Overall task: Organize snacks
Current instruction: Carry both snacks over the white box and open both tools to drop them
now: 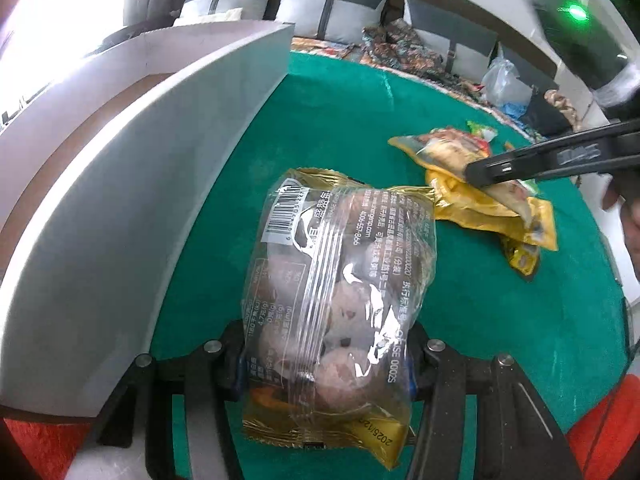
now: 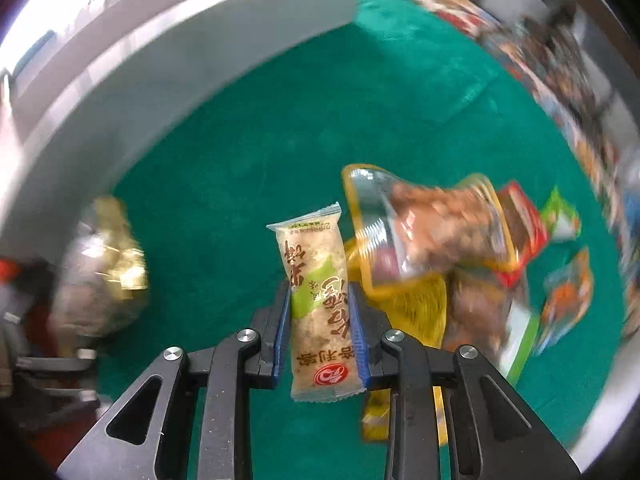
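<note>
A clear-and-gold bag of round brownish snack balls [image 1: 332,308] is pinched between the pads of the left gripper [image 1: 328,364], down at 6 o'clock in the left wrist view, with the barcode end sticking up toward 12. It's held over the green table cover [image 1: 348,120], just beside the tall grey-white box wall [image 1: 140,200] that fills the 9 o'clock side.

In the right wrist view, a slim rice-cracker bar in a pale wrapper with a green patch [image 2: 320,296] is clamped upright between the blue-edged pads of the right gripper [image 2: 320,320], so those tongs are pressed together on it, just below the middle of the frame. The jaws grip the bar's long sides, and both wrapper ends poke out past them.

The rest of the snacks are heaped on the green cover at about 3 o'clock of that bar: a yellow-rimmed clear pouch of brown pieces [image 2: 428,232] is stacked on a yellow packet [image 2: 412,304], with a red-edged packet [image 2: 524,232] and a small green-and-white sachet [image 2: 564,216] farther out. The far side of that heap is quite blurred, so the smaller packets can't be told apart properly.

From the left wrist view the same pile [image 1: 492,208] is seen at 2 to 3 o'clock, with the black fingers of the right gripper [image 1: 496,170] laid across it. Grey cushions [image 1: 332,8] are lined up along the 12 o'clock edge, beyond the table.
</note>
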Demonstrator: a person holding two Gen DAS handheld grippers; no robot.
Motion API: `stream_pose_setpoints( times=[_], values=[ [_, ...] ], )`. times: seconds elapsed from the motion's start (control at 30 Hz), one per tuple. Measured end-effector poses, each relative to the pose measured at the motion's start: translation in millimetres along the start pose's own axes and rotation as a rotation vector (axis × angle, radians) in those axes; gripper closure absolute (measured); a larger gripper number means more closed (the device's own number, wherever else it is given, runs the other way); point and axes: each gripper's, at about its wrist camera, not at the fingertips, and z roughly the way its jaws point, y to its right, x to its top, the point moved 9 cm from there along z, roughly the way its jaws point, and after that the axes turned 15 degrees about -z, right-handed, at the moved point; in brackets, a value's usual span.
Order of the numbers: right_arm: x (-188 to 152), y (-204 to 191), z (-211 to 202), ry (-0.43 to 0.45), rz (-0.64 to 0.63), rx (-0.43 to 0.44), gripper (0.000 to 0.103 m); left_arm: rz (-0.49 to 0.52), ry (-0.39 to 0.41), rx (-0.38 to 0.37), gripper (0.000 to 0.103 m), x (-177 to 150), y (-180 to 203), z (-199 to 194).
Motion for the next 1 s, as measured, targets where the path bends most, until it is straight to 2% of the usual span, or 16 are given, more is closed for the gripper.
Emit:
stream_pose_setpoints(
  times=[0.1,0.23,0.3,0.4,0.47,0.57,0.6,0.63,0.7,0.73,0.8,0.83,0.87,0.93,1.0],
  values=[
    [-19.8,11.0,-20.4,0.094,0.183,0.072,0.075,0.006,-0.010,-0.028,0.050,-1.9,4.9,-3.4],
    [-62.1,22.4,-17.9,0.112,0.385,0.116,0.075,0.002,-0.027,-0.072,0.050,-3.2,14.7,-17.9],
    [-71.1,20.0,-20.5,0.146,0.473,0.165,0.075,-0.030,-0.021,-0.114,0.050,6.1,16.5,-36.8],
    [-46.3,12.9,-37.4,0.233,0.530,0.240,0.075,-0.083,0.017,-0.133,0.050,30.0,2.4,-67.7],
    [-2.9,1.1,-55.3,0.306,0.495,0.282,0.075,-0.116,0.066,-0.110,0.050,56.2,-18.2,-91.8],
    [63.4,-33.3,-93.0,0.414,0.401,0.329,0.075,-0.145,0.156,-0.033,0.049,97.1,-57.1,-126.5],
    [73.4,-47.5,-108.1,0.445,0.375,0.345,0.075,-0.146,0.193,0.024,0.049,112.5,-75.7,-137.2],
    [99.0,-63.3,-120.9,0.479,0.344,0.365,0.075,-0.146,0.214,0.070,0.048,121.7,-89.8,-141.3],
    [127.8,-87.0,-133.2,0.511,0.303,0.390,0.075,-0.158,0.243,0.170,0.043,137.4,-121.6,-147.0],
    [143.9,-99.2,-136.7,0.522,0.280,0.394,0.074,-0.167,0.259,0.228,0.039,145.6,-139.0,-147.2],
    [173.8,-118.4,-137.8,0.559,0.253,0.383,0.069,-0.156,0.259,0.329,0.016,153.0,-165.9,-140.7],
    [189.3,-127.3,-135.3,0.568,0.242,0.373,0.052,-0.147,0.260,0.376,0.014,155.5,-178.6,-137.4],
    [193.7,-132.3,-134.8,0.568,0.238,0.367,0.038,-0.141,0.260,0.404,0.014,155.8,-186.6,-133.9],
    [200.2,-138.8,-133.4,0.575,0.230,0.351,0.038,-0.151,0.251,0.433,0.014,153.3,-201.8,-130.8],
    [189.5,-139.2,-140.0,0.585,0.224,0.341,0.038,-0.177,0.253,0.418,0.014,148.3,-209.1,-127.6]
  ],
)
